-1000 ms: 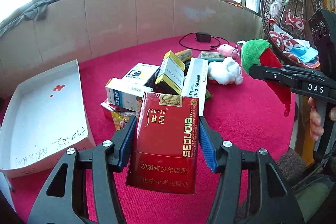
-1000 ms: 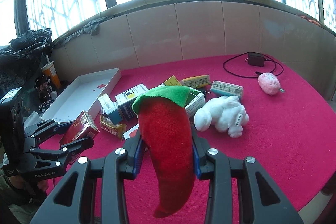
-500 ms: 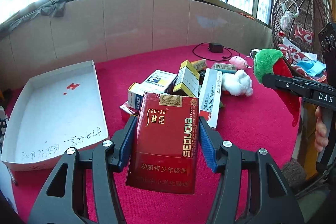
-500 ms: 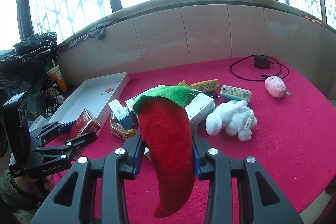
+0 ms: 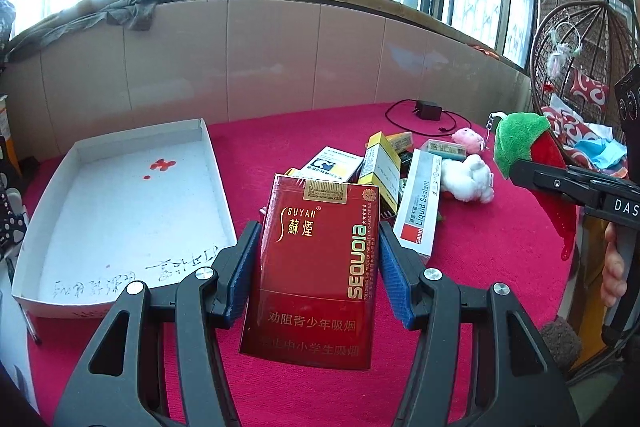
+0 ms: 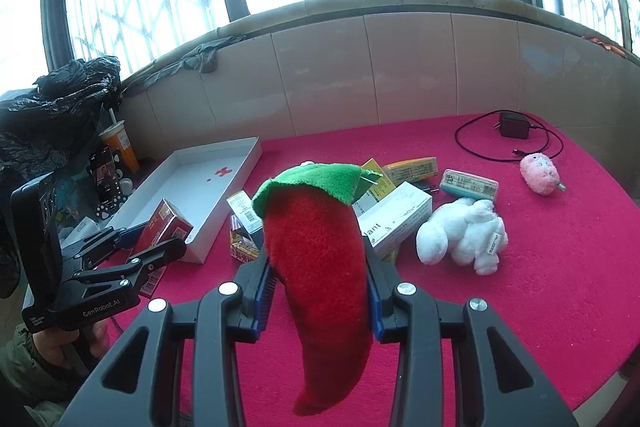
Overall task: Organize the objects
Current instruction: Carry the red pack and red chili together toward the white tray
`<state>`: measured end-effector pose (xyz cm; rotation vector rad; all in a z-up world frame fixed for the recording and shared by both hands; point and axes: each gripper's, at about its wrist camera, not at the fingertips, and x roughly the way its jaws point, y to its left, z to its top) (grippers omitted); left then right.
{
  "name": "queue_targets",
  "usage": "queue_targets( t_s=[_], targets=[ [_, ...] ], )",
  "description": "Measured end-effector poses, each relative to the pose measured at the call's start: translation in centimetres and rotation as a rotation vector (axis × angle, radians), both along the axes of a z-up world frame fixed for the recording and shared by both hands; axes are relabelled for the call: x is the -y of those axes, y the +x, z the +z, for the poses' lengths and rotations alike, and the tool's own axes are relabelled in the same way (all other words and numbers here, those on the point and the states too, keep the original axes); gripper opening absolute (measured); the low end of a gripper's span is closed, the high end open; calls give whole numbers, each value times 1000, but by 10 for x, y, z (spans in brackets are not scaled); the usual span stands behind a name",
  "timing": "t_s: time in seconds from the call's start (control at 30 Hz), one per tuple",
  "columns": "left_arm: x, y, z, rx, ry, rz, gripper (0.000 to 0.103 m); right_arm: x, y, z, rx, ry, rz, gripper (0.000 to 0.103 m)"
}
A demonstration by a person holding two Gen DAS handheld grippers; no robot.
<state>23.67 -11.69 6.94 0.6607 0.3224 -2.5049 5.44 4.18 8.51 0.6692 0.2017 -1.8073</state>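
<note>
The red, cellophane-wrapped cardboard cigarette pack (image 5: 316, 267) stands upright between the blue-padded jaws of the left gripper (image 5: 316, 269), clamped on its two narrow sides and held clear above the magenta-covered counter (image 5: 500, 259). It looks light and stiff, but its glossy film is likely slippery and its thin walls would dent under a hard squeeze, so a hold low on the narrow sides seems soundest. The right gripper (image 6: 318, 291) has its jaws closed around the middle of a red plush chili pepper with a green felt cap (image 6: 320, 259), its tip hanging below; soft and light, it should give under pressure and is best pinched at its thickest part. Just left of the pack lies an open, shallow white cardboard tray (image 5: 218, 171), probably where the pack belongs. Beyond the pack sits a jumble of small cartons, among them a long white sealant box (image 5: 420, 207), with a white plush toy (image 6: 464, 239) and a small pink plush (image 6: 538, 173) further right.
</note>
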Motion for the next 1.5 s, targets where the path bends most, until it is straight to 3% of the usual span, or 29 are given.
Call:
queue_targets(
  t_s=[0.73, 1.5],
  targets=[
    [10, 15, 1, -25, 15, 47, 57, 15, 17, 2, 1, 7, 44, 38],
    [38, 47, 8, -50, 9, 184, 57, 62, 41, 17, -18, -8, 130, 39]
  ],
)
